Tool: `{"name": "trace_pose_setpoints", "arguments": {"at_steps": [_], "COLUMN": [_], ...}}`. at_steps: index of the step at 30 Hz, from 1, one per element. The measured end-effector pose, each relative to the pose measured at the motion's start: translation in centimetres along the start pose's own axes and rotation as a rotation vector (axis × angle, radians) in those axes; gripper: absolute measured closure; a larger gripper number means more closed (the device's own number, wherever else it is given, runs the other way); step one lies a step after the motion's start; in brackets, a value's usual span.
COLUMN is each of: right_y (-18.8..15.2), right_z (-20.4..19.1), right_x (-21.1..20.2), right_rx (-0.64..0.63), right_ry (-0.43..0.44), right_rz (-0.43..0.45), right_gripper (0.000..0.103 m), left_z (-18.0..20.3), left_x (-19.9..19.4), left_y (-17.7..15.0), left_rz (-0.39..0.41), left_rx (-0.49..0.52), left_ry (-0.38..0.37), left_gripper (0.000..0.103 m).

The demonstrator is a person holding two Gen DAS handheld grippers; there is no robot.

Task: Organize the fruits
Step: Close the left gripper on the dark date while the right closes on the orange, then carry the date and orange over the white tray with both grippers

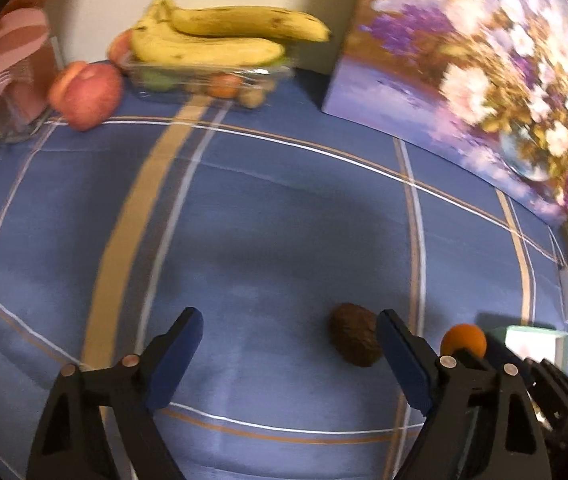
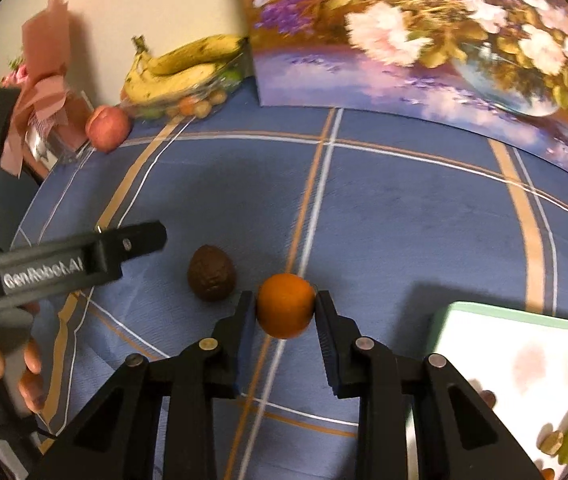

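On blue plaid tablecloth [image 2: 403, 220], right gripper [image 2: 285, 306] clamping orange [image 2: 285, 305], left gripper [image 1: 289, 332] spread apart, floral painting [image 2: 423, 40] behind.

Left tongs [image 1: 289, 332]: matte black angular frame, triangular cut-outs in arms, silver round rivets at joints, dark blue pads [image 1: 176, 356] on inner faces. Right tongs [image 2: 285, 312]: same black frame, same silver rivets, blue pads. Left tongs' side, seen from right wrist view: white lettering "GenRobot.AI" on black body. Left hand [image 2: 24, 364]: bare skin, fingers around grey handle.
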State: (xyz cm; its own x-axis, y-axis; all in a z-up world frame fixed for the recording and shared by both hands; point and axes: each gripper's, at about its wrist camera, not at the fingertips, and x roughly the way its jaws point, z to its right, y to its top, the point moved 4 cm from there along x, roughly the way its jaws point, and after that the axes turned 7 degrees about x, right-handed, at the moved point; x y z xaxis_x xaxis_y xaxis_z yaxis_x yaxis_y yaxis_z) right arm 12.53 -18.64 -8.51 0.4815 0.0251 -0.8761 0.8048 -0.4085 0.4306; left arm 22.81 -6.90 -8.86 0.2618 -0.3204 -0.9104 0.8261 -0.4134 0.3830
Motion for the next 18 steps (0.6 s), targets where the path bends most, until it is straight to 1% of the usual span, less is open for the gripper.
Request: {"name": "trace_pose_setpoints", "arguments": {"at_steps": [1, 2, 4, 6, 7, 9, 16, 18], "right_y": [0.1, 0.3, 0.5, 0.8, 0.8, 0.9, 1.1, 1.1], "right_z": [0.3, 0.7, 1.2, 1.7, 1.9, 2.2, 3.2, 3.4], "right_x": [-0.3, -0.6, -1.1, -1.6, -1.8, -2.2, -2.9, -3.1], "right_rx": [0.007, 0.014, 0.022, 0.027, 0.030, 0.035, 0.047, 0.050], "right_ry": [-0.001, -0.002, -0.003, -0.003, -0.003, -0.002, 0.006, 0.009], "right_rz": [0.006, 0.013, 0.022, 0.031, 0.036, 0.044, 0.055, 0.057], "right_gripper": [0.071, 0.071, 0.071, 0.071, 0.071, 0.071, 0.071, 0.071], "left_z": [0.6, 1.2, 2.1, 2.8, 3.0, 3.2, 3.3, 3.4], "left_x": [0.1, 0.2, 0.5, 0.9, 1.1, 1.6, 2.3, 2.3], "left_y": [0.0, 0.0, -0.1, -0.2, -0.2, -0.2, -0.4, -0.5], "left_rz": [-0.001, -0.003, -0.007, -0.015, -0.019, -0.026, -0.038, -0.038], "left_rx": [0.012, 0.020, 0.027, 0.037, 0.039, 0.037, 0.013, 0.012], "left_ry": [-0.013, -0.031, -0.051, -0.063, -0.065, -0.065, -0.083, -0.096], "left_gripper": [0.019, 0.025, 0.027, 0.036, 0.039, 0.050, 0.058, 0.065]}}
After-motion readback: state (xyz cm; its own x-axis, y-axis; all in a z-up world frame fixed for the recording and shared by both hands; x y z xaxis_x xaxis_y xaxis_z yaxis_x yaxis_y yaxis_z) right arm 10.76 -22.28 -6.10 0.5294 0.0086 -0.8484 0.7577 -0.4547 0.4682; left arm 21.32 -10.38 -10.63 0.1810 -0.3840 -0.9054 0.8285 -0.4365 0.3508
